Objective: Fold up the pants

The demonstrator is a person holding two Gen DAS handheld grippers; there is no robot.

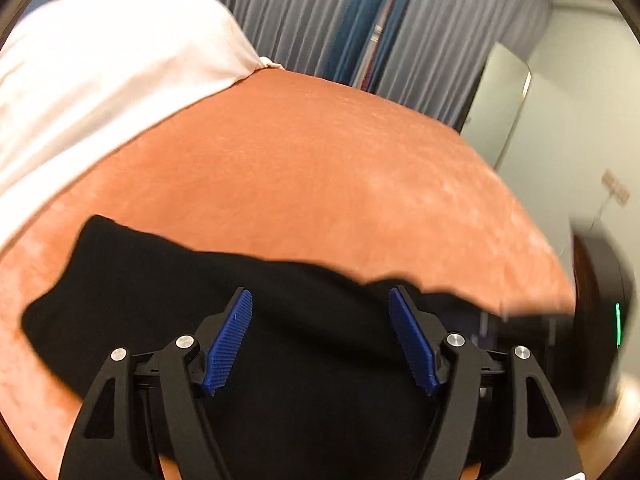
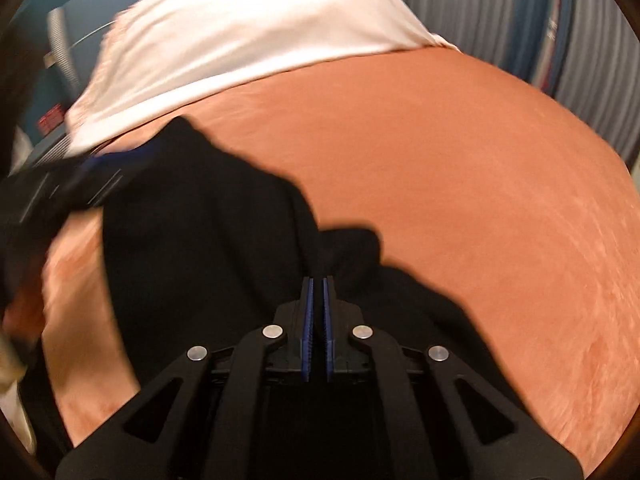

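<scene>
Pants [image 1: 168, 292] lie bunched near the front edge of the orange bed [image 1: 320, 168]. Right gripper [image 2: 317, 320] is clamped on a fold of black cloth; left gripper [image 1: 320, 340] hovers above, jaws wide apart. One-sided pulling could drag the heap crooked.

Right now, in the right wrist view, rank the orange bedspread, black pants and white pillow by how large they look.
1. Orange bedspread
2. Black pants, unsure since they lie nearest the camera
3. White pillow
</scene>
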